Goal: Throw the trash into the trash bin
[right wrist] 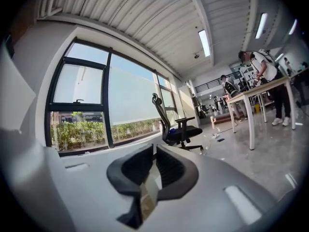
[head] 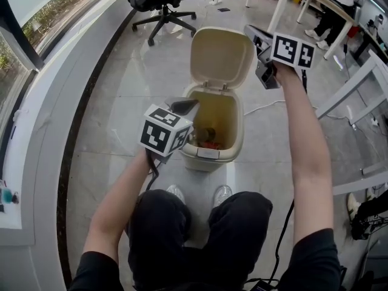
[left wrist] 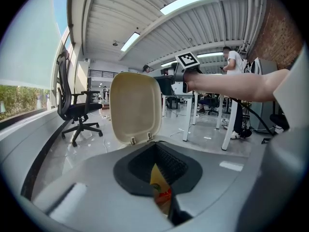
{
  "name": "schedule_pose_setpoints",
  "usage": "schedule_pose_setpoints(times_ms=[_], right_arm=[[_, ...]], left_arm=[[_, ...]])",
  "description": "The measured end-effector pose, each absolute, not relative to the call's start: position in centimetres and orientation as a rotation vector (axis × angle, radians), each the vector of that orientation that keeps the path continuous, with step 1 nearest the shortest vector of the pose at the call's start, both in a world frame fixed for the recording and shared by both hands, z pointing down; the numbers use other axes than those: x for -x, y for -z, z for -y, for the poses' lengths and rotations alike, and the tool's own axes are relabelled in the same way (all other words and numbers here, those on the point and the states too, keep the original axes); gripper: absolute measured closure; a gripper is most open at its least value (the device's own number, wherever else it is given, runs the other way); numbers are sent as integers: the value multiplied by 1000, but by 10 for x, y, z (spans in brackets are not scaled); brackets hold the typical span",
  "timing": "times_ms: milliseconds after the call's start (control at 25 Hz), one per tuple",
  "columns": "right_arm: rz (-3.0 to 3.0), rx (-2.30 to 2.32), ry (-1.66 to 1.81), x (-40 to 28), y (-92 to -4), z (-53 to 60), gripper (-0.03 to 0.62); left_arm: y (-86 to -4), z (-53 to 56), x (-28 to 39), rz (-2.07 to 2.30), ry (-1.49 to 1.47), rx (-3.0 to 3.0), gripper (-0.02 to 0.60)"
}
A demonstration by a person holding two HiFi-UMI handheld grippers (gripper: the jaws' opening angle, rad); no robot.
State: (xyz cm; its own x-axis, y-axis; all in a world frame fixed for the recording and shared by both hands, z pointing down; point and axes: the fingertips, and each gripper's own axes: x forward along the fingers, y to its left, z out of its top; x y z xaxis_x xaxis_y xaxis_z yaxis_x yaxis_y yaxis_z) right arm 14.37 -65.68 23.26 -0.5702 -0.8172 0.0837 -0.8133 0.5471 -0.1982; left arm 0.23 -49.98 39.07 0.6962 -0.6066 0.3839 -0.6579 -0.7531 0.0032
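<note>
While my left tool (left wrist: 155,154) pinches a yellow-and-red wrapper (left wrist: 160,190) at the rim of the open trash bin (head: 213,154), I judge the drop is next: spread those jaws over the opening. My right tool (right wrist: 153,153), held high beside the lid (head: 221,56), is pressed together; a pale sliver (right wrist: 148,197) in its gap I cannot identify, and the marker cube (head: 165,132) hides the wrapper from above.

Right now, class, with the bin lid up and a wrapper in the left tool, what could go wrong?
The left tool grips the wrapper near the rim of the bin, so released here it might land on the floor. The right tool is beside the raised lid; a nudge could swing it shut.
</note>
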Motion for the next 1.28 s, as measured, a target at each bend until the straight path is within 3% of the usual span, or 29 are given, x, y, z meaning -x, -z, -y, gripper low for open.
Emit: schedule_pose_setpoints(times_ms=[120,560,1280], right_arm=[[-2762,1415,346,-139,-232,653,591],[-2914,1347,315,-125,-234,621,592],[-3180,1164,394,-90,-319,518,592]], left_arm=[[-392,500,1,1044,-556,-2754,575],[-383,490,-1,1070,-537,-2764,575],[-374,468,53,1191,-482,-2705,575]])
